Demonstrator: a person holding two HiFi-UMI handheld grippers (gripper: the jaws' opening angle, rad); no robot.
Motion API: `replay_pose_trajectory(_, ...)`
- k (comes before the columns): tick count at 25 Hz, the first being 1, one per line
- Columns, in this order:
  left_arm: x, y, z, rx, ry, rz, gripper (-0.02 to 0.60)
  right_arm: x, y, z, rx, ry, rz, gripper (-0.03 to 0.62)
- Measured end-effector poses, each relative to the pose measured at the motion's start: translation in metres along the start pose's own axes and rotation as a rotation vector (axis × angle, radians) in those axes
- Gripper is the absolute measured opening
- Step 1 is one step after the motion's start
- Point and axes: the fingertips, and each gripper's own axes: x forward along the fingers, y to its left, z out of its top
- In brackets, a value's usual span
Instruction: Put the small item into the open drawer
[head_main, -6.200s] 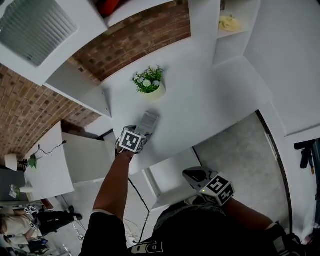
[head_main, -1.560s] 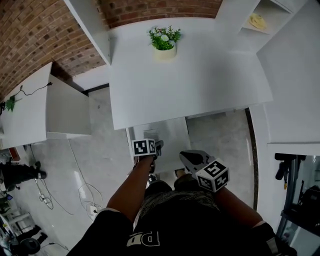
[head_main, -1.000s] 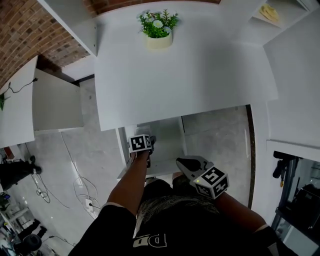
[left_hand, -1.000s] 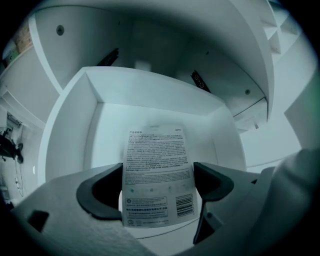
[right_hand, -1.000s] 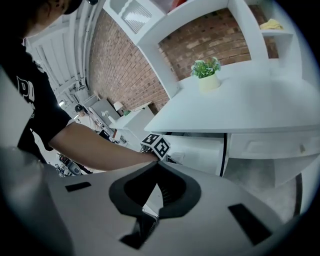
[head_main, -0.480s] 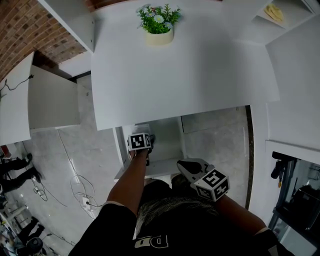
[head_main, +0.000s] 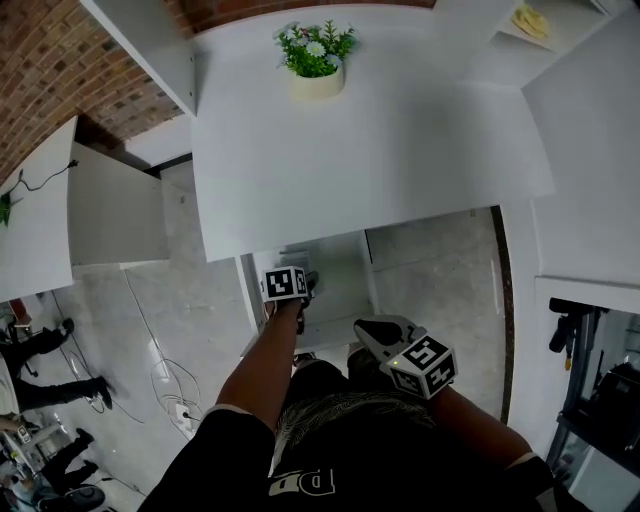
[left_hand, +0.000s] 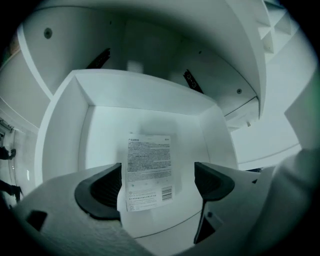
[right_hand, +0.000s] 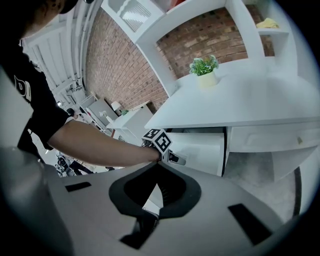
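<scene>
The small item is a flat white packet (left_hand: 147, 172) with a printed label and barcode. It lies inside the open white drawer (left_hand: 65, 145), near the front wall. My left gripper (left_hand: 157, 182) hangs over the drawer front, open, with its dark jaws standing wide on either side of the packet. In the head view the left gripper (head_main: 308, 285) reaches into the drawer (head_main: 340, 290) under the tabletop. My right gripper (head_main: 362, 328) waits nearer my body, shut and empty; its own view shows the right gripper (right_hand: 159, 167) with its jaws closed together.
A white tabletop (head_main: 370, 150) overhangs the drawer, and a potted plant (head_main: 318, 55) stands at its back. A white side cabinet (head_main: 110, 210) is to the left. A yellow object (head_main: 530, 20) lies on a shelf at the far right. A cable (head_main: 165, 390) trails across the floor.
My left gripper came down from the tabletop, where it was by the packet, to the drawer below. Over the last second both grippers have hardly moved.
</scene>
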Motion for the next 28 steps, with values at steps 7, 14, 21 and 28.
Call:
replay_pose_trajectory(7, -0.049, -0.025, 0.002, -0.009, -0.045, -0.126, 0.43, 0.0, 0.012, 0.018, -0.012, -0.064, -0.043, 0.005)
replay_pose_trajectory(14, -0.124, -0.03, 0.011, 0.135, -0.108, -0.18, 0.428, 0.005, 0.036, 0.044, -0.029, -0.155, -0.072, 0.005)
replay_pose_trajectory(21, -0.209, -0.03, -0.007, 0.298, -0.16, -0.237, 0.422, -0.011, 0.074, 0.061, -0.034, -0.261, -0.102, 0.004)
replay_pose_trajectory(28, -0.279, -0.032, -0.031, 0.424, -0.225, -0.301, 0.391, -0.025, 0.115, 0.062, -0.046, -0.368, -0.108, 0.005)
